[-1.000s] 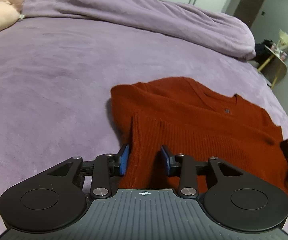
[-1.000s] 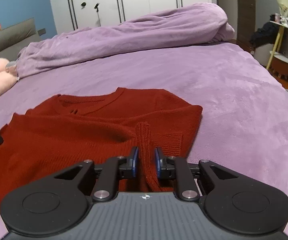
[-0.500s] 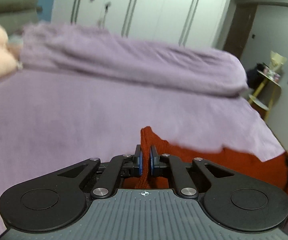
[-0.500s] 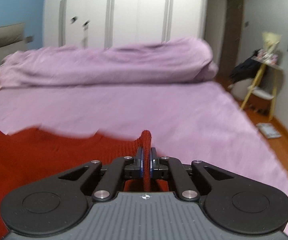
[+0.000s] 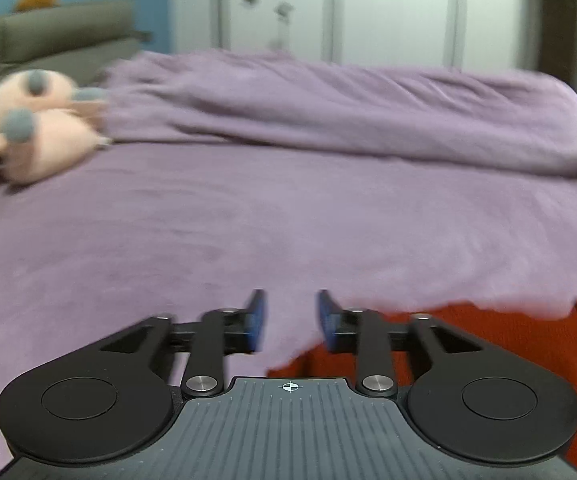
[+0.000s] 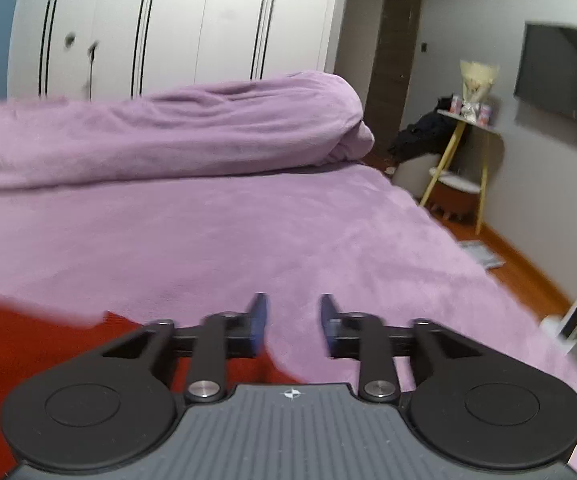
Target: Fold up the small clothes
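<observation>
A rust-red knitted sweater (image 5: 488,340) lies on the purple bed, low and to the right in the left wrist view. In the right wrist view the sweater (image 6: 28,340) lies low and to the left. My left gripper (image 5: 290,320) is open and empty, with the sweater's left edge just under its right finger. My right gripper (image 6: 292,326) is open and empty, with the sweater's right edge under its left finger. Most of the sweater is hidden below both gripper bodies.
The purple bed sheet (image 5: 248,220) stretches ahead, with a bunched purple duvet (image 5: 348,108) along the far side. A pink plush toy (image 5: 36,128) lies at the far left. A side table (image 6: 464,152) and wooden floor are beyond the bed's right edge.
Both grippers were shut on the sweater's bottom edge and lifted it forward. Now both have opened and let the sweater go; it lies below them.
</observation>
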`<state>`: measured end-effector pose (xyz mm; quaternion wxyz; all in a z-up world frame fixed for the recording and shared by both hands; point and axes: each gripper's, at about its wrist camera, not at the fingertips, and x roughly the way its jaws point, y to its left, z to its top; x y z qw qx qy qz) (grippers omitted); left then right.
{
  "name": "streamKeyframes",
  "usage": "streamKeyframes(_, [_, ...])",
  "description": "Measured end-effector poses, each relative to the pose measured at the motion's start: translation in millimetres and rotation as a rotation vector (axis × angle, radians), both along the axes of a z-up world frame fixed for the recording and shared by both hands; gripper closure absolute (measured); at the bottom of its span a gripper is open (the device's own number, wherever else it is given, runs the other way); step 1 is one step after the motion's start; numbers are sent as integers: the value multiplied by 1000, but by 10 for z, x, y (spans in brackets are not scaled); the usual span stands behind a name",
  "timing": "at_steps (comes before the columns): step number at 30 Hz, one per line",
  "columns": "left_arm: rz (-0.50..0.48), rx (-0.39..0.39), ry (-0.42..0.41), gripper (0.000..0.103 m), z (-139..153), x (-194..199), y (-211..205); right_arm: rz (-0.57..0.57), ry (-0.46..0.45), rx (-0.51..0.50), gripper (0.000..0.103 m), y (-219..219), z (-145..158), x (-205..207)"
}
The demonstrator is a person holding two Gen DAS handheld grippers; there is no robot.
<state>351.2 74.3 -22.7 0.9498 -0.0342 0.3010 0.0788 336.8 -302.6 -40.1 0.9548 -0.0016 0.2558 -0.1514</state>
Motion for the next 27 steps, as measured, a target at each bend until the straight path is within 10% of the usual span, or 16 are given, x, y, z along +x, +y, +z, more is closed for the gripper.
streamKeyframes(4, [-105, -141, -33, 41, -16, -89, -174, 278, -9, 120, 71, 528, -47, -147])
streamKeyframes(9, [-110, -55, -17, 39, -307, 53, -443, 577, 78, 87, 71, 1349, -294, -95])
streamKeyframes(11, [-60, 20, -1, 39, -452, 60, -365, 565, 99, -3, 70, 1353, -430, -42])
streamKeyframes(13, [1, 6, 38, 36, -579, 89, -154, 538, 92, 57, 44, 1074, -468, 3])
streamKeyframes(15, [60, -107, 39, 34, -609, 71, 110, 452, 78, 52, 46, 779, -449, 26])
streamKeyframes(22, [180, -150, 99, 39, -672, 9, 557, 50, 107, 110, 55, -410, -471, 14])
streamKeyframes(27, [84, -129, 131, 39, -525, -279, 590, 41, 77, 110, 55, -436, -302, -384])
